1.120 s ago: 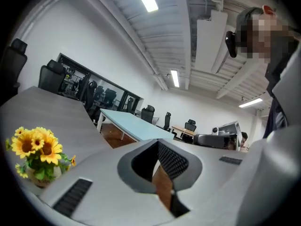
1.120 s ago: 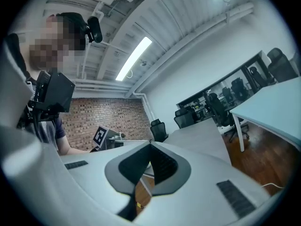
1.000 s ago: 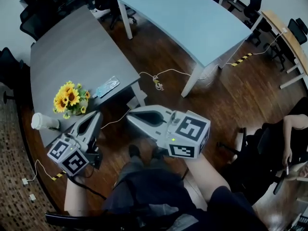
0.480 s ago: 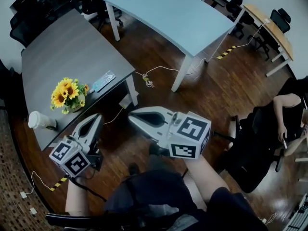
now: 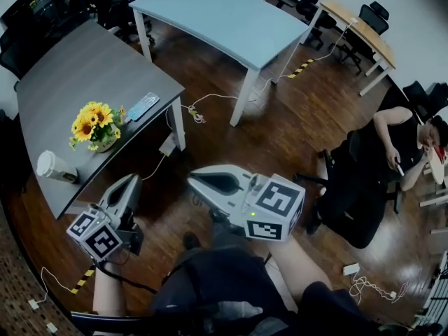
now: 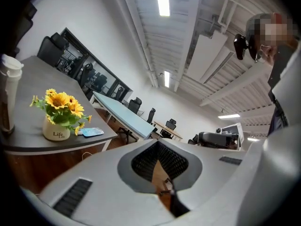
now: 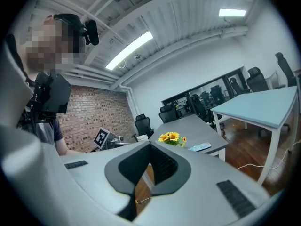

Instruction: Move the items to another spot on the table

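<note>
Sunflowers in a small cream pot (image 5: 94, 126) stand on the dark grey table (image 5: 77, 61), at ten o'clock from both grippers. A white lidded paper cup (image 5: 54, 166) sits at their eight o'clock, a flat pale-blue device (image 5: 142, 106) at two. Both the left gripper (image 5: 130, 182) and right gripper (image 5: 194, 180) hang short of the table, jaws together, empty. Arriving with jaws unopened risks shoving the tall cup or the pot over the near edge.

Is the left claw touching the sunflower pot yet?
Apart. In the head view the left claw hangs shut over the wooden floor, off the edge of the gray table, and the sunflower pot stands further in on that table.
</note>
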Demonstrator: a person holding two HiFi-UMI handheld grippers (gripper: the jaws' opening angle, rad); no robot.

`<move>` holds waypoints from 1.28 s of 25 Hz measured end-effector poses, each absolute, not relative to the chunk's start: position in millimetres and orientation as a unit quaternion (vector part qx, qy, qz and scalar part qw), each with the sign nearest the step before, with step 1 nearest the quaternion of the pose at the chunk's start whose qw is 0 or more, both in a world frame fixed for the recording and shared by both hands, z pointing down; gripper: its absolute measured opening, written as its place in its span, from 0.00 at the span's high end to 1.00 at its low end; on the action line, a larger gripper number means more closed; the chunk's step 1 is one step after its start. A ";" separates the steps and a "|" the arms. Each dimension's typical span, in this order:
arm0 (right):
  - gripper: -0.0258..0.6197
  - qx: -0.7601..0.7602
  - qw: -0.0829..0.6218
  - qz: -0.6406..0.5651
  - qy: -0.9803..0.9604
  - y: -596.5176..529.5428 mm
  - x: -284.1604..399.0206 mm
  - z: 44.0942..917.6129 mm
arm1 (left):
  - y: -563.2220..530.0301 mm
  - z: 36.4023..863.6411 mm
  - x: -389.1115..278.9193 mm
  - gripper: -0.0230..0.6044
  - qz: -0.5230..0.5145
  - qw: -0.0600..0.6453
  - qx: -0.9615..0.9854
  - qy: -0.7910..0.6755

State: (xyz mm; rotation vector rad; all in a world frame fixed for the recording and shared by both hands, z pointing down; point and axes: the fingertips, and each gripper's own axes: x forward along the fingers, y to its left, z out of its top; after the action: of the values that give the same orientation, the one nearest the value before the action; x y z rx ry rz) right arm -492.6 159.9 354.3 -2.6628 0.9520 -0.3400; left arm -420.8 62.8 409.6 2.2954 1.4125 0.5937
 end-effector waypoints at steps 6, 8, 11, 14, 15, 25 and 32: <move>0.99 -0.936 0.150 -0.098 0.301 172.5 -530.5 341.2 | 82.5 398.2 -448.4 0.96 0.211 0.170 0.805 0.529; 0.99 -0.938 0.154 -0.091 0.298 177.7 -543.2 338.9 | 92.9 391.9 -459.9 0.96 0.209 0.159 0.802 0.536; 0.99 -0.936 0.153 -0.083 0.306 183.3 -565.5 337.2 | 112.7 381.8 -478.0 0.96 0.201 0.140 0.803 0.543; 0.99 -0.934 0.145 -0.079 0.318 189.3 -588.5 335.5 | 134.3 370.6 -499.6 0.96 0.188 0.129 0.806 0.546; 0.99 -0.933 0.144 -0.077 0.321 192.1 -595.5 334.2 | 141.0 367.2 -507.7 0.96 0.185 0.124 0.806 0.548; 0.99 -0.928 0.149 -0.057 0.338 210.2 -653.7 329.2 | 167.6 365.6 -581.7 0.96 0.187 0.084 0.809 0.551; 0.99 -0.912 0.175 -0.068 0.365 190.1 -666.8 343.1 | 130.1 377.5 -603.8 0.96 0.200 0.065 0.831 0.514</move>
State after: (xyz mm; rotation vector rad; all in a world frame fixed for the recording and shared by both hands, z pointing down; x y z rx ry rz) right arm -666.8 190.1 343.1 -2.5848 1.0340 -0.1913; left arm -603.8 130.1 377.5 2.5089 1.5525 0.6050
